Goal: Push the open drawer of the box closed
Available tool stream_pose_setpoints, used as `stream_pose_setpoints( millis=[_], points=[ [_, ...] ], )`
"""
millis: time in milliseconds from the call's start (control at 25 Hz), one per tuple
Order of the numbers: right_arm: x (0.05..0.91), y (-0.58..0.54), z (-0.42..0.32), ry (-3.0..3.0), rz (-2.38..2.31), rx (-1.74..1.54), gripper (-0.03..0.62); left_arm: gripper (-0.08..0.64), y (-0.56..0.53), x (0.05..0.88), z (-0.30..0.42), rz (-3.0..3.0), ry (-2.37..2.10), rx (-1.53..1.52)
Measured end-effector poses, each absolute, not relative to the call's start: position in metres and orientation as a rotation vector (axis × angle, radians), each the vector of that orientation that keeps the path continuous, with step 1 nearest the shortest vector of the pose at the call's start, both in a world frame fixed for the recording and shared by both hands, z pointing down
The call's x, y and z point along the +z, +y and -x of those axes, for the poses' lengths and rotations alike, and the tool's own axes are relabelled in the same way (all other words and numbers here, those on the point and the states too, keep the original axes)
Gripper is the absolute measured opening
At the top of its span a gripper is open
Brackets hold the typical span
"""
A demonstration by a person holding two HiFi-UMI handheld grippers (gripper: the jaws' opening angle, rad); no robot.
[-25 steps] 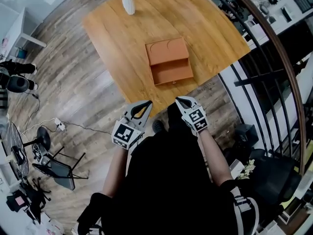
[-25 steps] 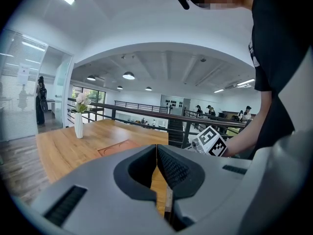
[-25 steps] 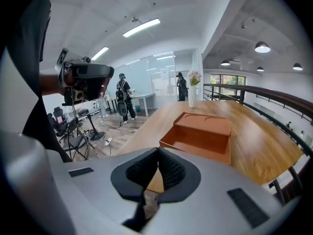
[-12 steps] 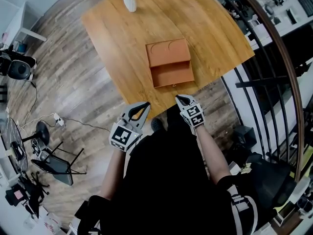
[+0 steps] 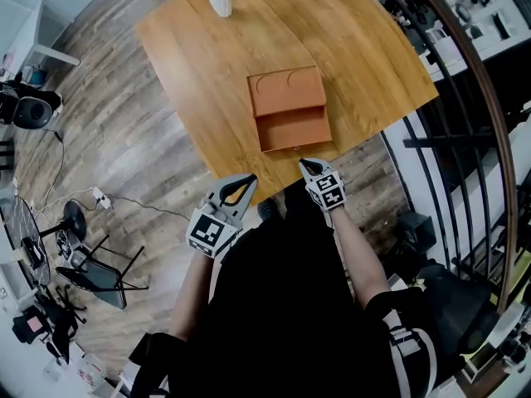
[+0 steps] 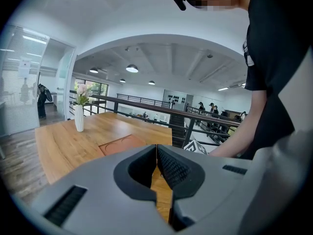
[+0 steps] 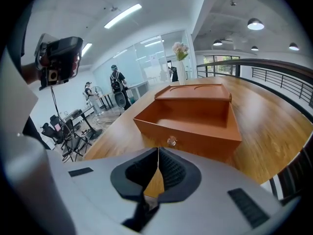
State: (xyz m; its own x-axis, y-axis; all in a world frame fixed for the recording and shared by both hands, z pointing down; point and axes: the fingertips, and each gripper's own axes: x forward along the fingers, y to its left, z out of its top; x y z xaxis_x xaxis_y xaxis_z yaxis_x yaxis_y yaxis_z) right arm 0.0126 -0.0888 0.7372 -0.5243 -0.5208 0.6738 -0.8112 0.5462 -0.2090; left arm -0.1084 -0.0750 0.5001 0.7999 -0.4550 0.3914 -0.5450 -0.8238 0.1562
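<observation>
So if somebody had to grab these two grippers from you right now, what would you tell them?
Left gripper: jaws shut, empty, held by the table's near edge, left of the drawer.
Right gripper: jaws shut, empty, pointing at the drawer front, just short of its knob.
The orange box sits on the wooden table; its drawer is pulled out toward you and looks empty.
Done: nothing yet.
Left: push the drawer front in until it closes.
</observation>
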Motion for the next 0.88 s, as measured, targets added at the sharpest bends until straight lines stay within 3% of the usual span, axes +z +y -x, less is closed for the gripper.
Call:
stream_pose_setpoints(
  millis=[880],
  points=[
    [0.768, -0.125, -0.015, -2.165, -1.103, 0.802, 0.1, 0.023, -0.093, 0.504, 0.099, -2.665, -0.785, 0.492]
  ],
)
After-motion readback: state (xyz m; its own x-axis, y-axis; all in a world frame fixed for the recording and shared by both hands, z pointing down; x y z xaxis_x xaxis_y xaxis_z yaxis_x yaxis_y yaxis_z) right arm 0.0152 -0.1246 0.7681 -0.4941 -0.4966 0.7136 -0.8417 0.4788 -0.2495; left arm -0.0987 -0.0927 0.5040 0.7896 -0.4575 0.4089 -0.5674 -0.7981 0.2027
